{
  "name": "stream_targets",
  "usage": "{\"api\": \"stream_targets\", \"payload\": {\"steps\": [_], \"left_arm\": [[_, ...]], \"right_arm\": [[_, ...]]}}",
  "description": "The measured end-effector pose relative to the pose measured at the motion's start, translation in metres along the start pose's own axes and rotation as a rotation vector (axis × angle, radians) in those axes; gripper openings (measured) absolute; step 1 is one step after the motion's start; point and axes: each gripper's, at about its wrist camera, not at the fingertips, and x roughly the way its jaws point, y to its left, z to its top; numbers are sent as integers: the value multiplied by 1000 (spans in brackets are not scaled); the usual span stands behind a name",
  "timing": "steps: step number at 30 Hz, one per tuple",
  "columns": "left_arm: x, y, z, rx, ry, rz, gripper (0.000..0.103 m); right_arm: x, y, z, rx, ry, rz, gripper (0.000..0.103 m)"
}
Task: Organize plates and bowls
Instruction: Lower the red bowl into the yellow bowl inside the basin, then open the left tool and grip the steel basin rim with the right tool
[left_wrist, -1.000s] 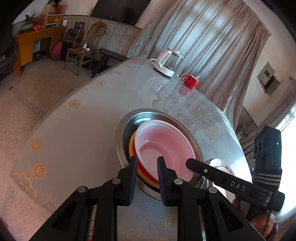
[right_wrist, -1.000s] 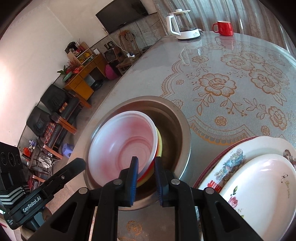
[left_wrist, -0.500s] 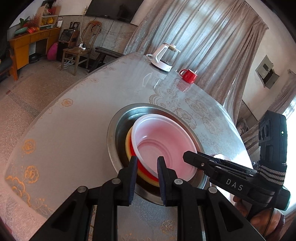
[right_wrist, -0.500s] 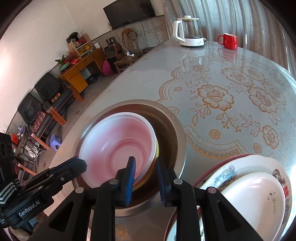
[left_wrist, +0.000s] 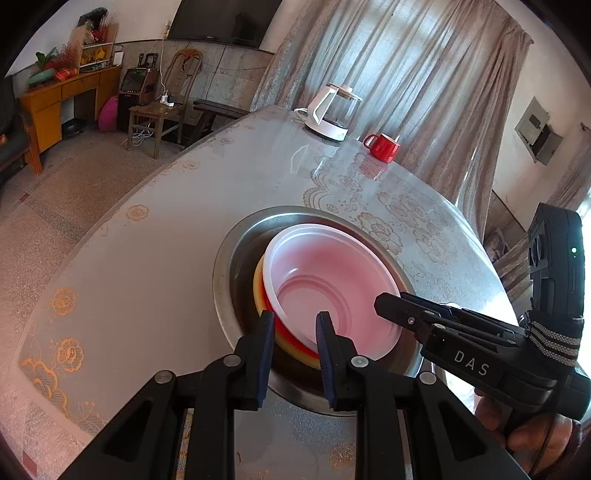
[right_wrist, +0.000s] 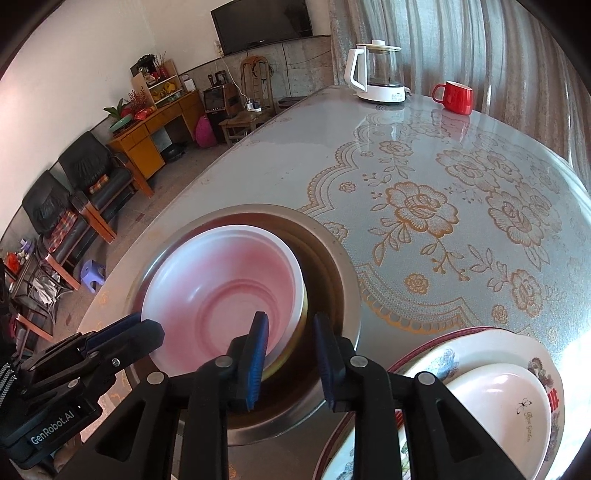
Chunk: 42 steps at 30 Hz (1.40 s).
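Note:
A white bowl (left_wrist: 328, 280) with a pinkish inside tops a nested stack of red and yellow bowls inside a large steel basin (left_wrist: 236, 258). My left gripper (left_wrist: 293, 332) straddles the stack's near rim with its jaws a little apart. My right gripper (right_wrist: 290, 332) is open around the stack's right rim (right_wrist: 301, 295), inside the basin (right_wrist: 332, 258). It also shows from the right in the left wrist view (left_wrist: 391, 304). A white oval plate (right_wrist: 506, 406) lies on a flowered plate (right_wrist: 439, 354) at the lower right.
A white kettle (left_wrist: 334, 114) and a red mug (left_wrist: 382, 147) stand at the far end of the flowered table (right_wrist: 461, 206). The table edge curves along the left, with floor, chairs and a desk beyond.
Both grippers' jaws have widened from a narrow gap around the bowl rims. The bowl stack has settled lower in the basin, and both cameras have lifted slightly.

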Motion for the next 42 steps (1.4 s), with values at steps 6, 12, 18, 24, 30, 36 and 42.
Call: {"api": "stream_targets", "payload": {"steps": [6,12,18,24,30,36,42], "left_arm": [[-1,0,-1,6,-2,5,24],[-3,-2,-1,15,-7,11,26],[-5,-3,-3,25,-13,16,26],[-7,-3,-4,25,-23,22,26],[-13,-1,-4,10,-44,38,27],[-23,21,2,-37,-80,79,27],[-22,35,1,-61,-78,100,27]], "right_arm": [[-1,4,-3,-4,-14,-11,26],[-9,1,-5,9,-43,-11,29],[-17,-2,-8,16,-59,-1,30],[-14,2,-8,5,-57,-12,30],[-6,8,-8,-16,-48,-26,30],[-10,4,-7,-16,-53,-23,29],[-10,-1,3,-27,-40,-16,29]]}}
